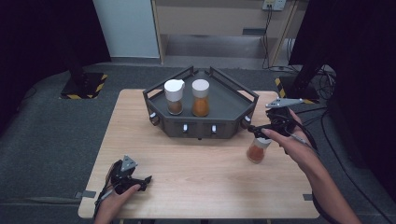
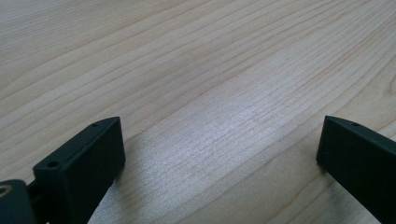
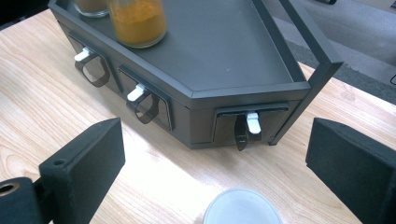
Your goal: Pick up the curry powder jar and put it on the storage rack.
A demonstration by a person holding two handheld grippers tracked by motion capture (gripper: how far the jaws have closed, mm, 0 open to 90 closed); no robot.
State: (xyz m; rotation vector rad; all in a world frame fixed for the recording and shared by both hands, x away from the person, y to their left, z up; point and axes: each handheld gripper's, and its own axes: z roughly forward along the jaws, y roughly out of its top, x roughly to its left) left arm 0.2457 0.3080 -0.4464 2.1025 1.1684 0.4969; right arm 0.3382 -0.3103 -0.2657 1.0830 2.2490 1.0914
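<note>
A spice jar [image 1: 258, 150] with orange-brown powder and a white lid [image 3: 242, 207] stands on the wooden table [image 1: 201, 186], right of a dark tray rack [image 1: 201, 127]. My right gripper [image 1: 258, 132] hovers just above and behind the jar, open. In the right gripper view its jaws [image 3: 215, 154] stand wide on either side of the lid, touching nothing. On the rack stand a brown-powder jar [image 1: 174, 97] and an orange-powder jar [image 1: 201, 98]. My left gripper [image 1: 145, 183] rests open at the table's front left, with bare wood between its jaws [image 2: 219, 140].
The rack's front wall [image 3: 243, 91] carries small drawers with white-tab handles [image 3: 252, 122], one straight ahead of the right gripper. The rack's right half holds no jars. Dark floor, cables and a stand base [image 1: 83, 86] surround the table.
</note>
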